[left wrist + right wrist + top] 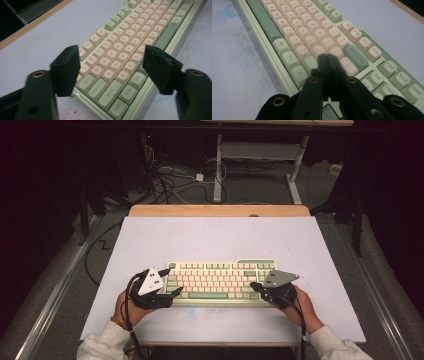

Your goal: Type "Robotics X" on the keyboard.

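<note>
From the high view I see the pale green keyboard with cream and green keycaps (220,280) lying flat at the near middle of the light blue board (215,240) on the wooden table (220,210). My left gripper (170,281) sits at the keyboard's left end, my right gripper (254,285) at its right end.

In the left gripper view, the 2 black jaws stand spread wide, straddling the keyboard's (130,50) near-left corner above the Tab, Shift and Alt keys.

In the right gripper view, the 2 jaws are pressed together, pinching nothing, their tips over the cream keys beside the green Backspace key (355,57).
</note>
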